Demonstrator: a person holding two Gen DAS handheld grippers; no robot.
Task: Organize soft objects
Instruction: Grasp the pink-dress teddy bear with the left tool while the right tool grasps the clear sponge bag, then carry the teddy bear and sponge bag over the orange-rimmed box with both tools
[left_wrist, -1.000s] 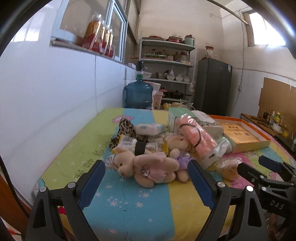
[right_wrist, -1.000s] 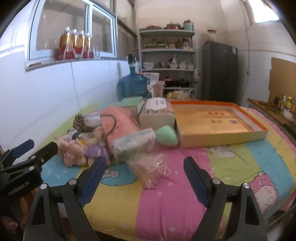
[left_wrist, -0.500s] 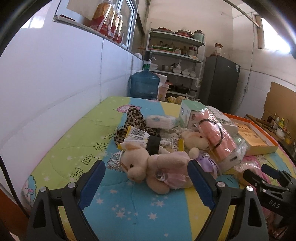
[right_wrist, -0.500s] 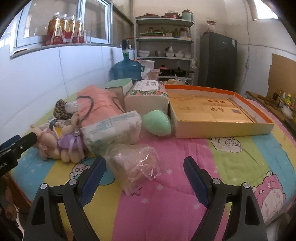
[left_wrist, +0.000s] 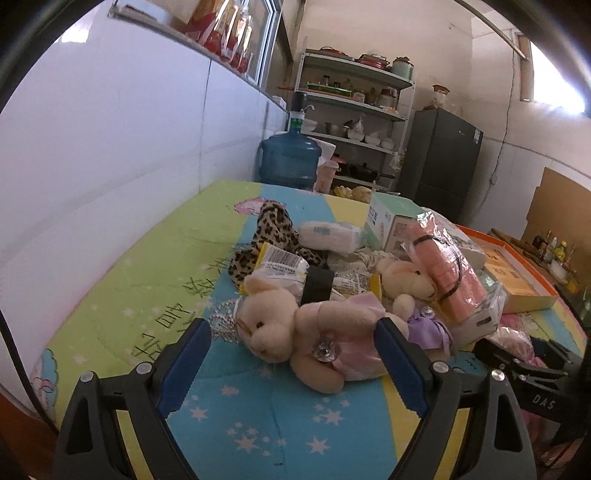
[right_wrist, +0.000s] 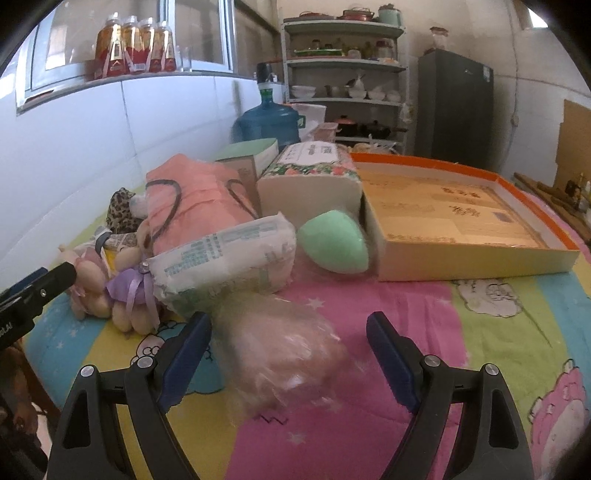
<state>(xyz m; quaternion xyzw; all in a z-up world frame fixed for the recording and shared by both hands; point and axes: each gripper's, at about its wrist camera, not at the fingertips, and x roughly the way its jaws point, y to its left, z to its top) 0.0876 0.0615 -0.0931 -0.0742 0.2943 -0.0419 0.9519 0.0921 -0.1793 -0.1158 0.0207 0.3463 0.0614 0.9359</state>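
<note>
The left gripper (left_wrist: 291, 363) is held low and level over the bed (left_wrist: 122, 295), fingers spread wide around the pink-dressed teddy bear (left_wrist: 306, 332), which lies on its side with bare quilt left of it. The right gripper (right_wrist: 290, 356) reaches forward likewise, fingers spread around a clear plastic bag (right_wrist: 280, 354), with open quilt to its right before the orange-rimmed box (right_wrist: 476, 264).

In the left wrist view a teddy bear (left_wrist: 314, 332) lies at frame centre, a second bear (left_wrist: 404, 282) to its right. In the right wrist view a plastic-wrapped bundle (right_wrist: 280, 350), blurred, sits lower centre, a sponge (right_wrist: 334, 242) above it, a box (right_wrist: 461, 218) at right.
</note>
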